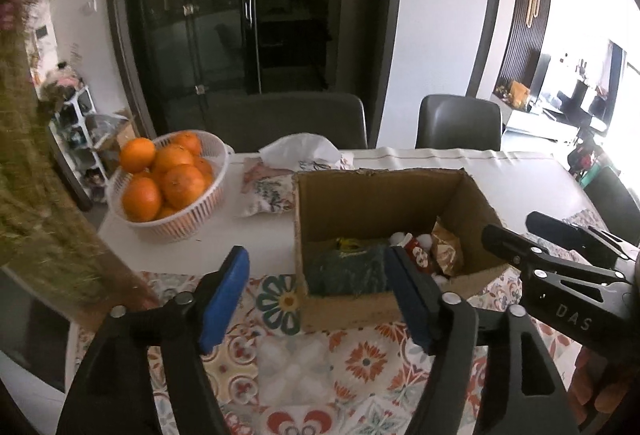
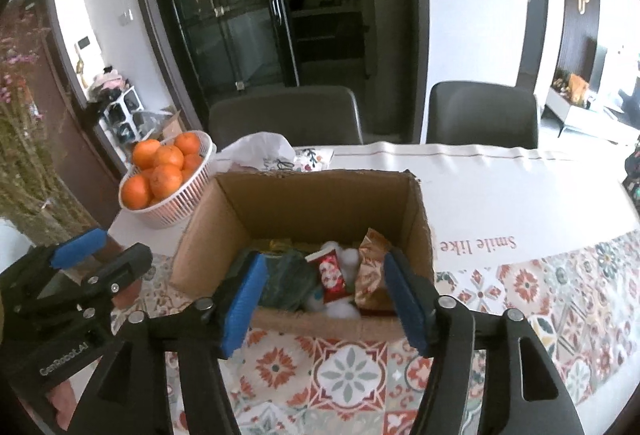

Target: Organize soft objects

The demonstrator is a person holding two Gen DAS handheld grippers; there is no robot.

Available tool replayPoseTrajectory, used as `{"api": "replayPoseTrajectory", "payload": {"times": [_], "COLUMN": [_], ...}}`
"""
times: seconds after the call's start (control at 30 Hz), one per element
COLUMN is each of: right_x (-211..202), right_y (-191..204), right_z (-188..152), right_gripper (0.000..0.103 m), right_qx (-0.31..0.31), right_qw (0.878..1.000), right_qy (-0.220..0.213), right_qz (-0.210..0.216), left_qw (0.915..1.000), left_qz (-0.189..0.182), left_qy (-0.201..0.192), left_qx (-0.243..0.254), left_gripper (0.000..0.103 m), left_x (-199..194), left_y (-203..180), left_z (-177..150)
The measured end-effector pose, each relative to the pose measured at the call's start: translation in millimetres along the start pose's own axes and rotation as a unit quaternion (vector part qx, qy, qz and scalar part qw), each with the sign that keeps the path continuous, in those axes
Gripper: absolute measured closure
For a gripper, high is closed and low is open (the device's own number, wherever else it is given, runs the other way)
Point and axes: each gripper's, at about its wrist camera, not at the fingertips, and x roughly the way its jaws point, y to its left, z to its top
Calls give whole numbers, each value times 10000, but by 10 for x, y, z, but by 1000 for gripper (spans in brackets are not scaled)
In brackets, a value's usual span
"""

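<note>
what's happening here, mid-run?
A person holds two claws near the front of an open cardboard box on a patterned tablecloth. Both the left claw and right claw are open and hold nothing. The box already contains a dark green soft item, a red Santa packet, white fluffy balls and a gold wrapper. A basket of oranges sits to the box's left.

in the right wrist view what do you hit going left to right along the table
left gripper → basket of oranges → cardboard box → "Smile like" lettering on the tablecloth
</note>
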Motion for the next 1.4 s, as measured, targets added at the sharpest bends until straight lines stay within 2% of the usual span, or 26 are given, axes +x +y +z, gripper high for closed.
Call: {"api": "replayPoseTrajectory", "payload": {"times": [0.13,0.27,0.37,0.47,0.7,1.07,1.4], "right_x": [-310,-612,-821,-1044,-1476,-2251,-2679], "right_y": [80,132,168,185,129,-24,-130], "right_z": [-140,-269,-381,-533,-869,-1485,-1964], "right_gripper": [29,19,17,12,10,10,10], "right_qx": [46,65,34,-10,35,-26,-52], "right_qw": [9996,9981,9969,9955,9930,9921,9929], "right_qy": [-239,-490,-607,-723,-967,-1104,-1100], "right_qz": [-165,-364,-496,-606,-675,-587,-441], "left_qw": [9997,9983,9968,9948,9919,9912,9893], "left_qz": [48,277,371,485,586,606,711], "left_qy": [-244,-503,-680,-870,-1081,-1162,-1258], "left_qx": [45,103,190,226,309,201,207], "left_gripper": [16,6,0,0,0,0,0], "left_x": [-300,-596,-780,-972,-1396,-2025,-2517], "left_y": [5,-10,-35,-68,-235,-554,-796], "left_z": [-125,-263,-373,-489,-769,-1303,-1758]}}
